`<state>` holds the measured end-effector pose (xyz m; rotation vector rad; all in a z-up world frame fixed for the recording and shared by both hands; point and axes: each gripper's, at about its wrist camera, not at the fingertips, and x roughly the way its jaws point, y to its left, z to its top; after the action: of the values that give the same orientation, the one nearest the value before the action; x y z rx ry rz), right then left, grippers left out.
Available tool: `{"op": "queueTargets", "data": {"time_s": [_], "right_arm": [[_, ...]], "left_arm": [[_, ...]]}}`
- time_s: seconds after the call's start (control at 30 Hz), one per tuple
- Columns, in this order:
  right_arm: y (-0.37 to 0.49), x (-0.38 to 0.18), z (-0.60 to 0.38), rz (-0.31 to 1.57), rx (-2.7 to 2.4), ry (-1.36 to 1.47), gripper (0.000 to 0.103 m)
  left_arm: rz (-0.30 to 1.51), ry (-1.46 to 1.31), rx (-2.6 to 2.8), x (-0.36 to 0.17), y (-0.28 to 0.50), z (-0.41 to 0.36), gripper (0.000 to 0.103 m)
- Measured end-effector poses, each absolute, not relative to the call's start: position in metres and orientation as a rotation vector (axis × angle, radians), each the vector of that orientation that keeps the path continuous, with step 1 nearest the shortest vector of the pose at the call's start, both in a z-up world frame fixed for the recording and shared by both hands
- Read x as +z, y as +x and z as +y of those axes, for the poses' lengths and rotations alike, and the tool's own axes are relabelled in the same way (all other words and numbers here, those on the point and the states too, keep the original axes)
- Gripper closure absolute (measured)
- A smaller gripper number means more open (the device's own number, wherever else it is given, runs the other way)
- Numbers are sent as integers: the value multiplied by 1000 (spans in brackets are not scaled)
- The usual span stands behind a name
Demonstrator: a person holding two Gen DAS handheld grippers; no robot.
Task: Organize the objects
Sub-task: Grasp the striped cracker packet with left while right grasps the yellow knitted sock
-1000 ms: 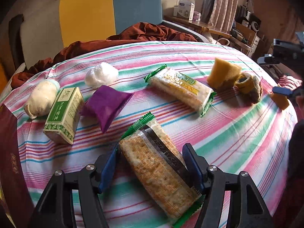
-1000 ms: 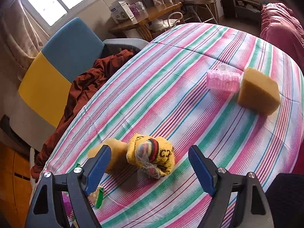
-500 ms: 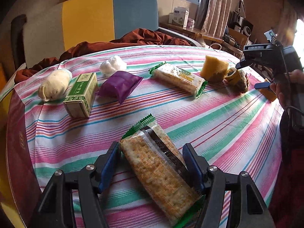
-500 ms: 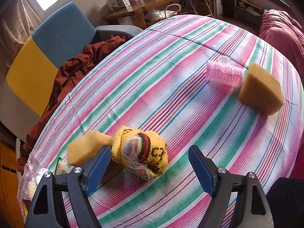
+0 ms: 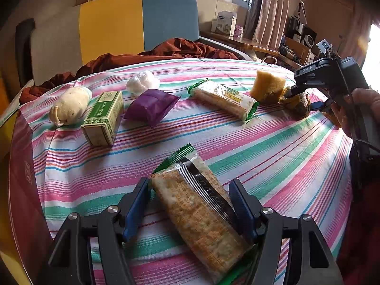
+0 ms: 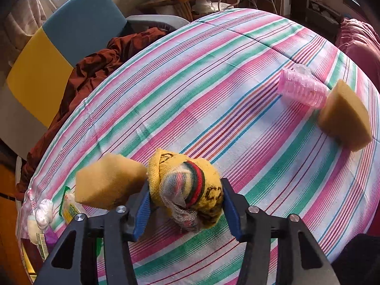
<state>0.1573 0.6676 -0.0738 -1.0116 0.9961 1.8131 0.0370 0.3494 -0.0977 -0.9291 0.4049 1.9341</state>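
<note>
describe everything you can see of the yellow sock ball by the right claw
The yellow sock ball is a knitted sock rolled into a lump, with a red and green band, dark lettering and a pale mesh scrap bulging out in front. It rests on the striped tablecloth beside a tan sponge, between the closing right claw's blue pads.

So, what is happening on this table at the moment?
A person holds a gripper in each hand over a striped tablecloth. The left gripper has its jaws around a cracker pack. The right gripper is closing its jaws on a balled yellow sock beside a sponge. Other snacks lie untouched.
</note>
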Motion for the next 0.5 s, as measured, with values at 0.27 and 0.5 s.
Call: {"op": "queueTargets", "data": {"time_s": [0.27,0.5], "right_arm": [[137,-65,607,891,2023,-1223,59],[108,-67,555,773,2204,-1414,59]], "left_arm": [[413,-921,1938,-98,37,349,35],[419,-921,1946,-97,40,341,36]]}}
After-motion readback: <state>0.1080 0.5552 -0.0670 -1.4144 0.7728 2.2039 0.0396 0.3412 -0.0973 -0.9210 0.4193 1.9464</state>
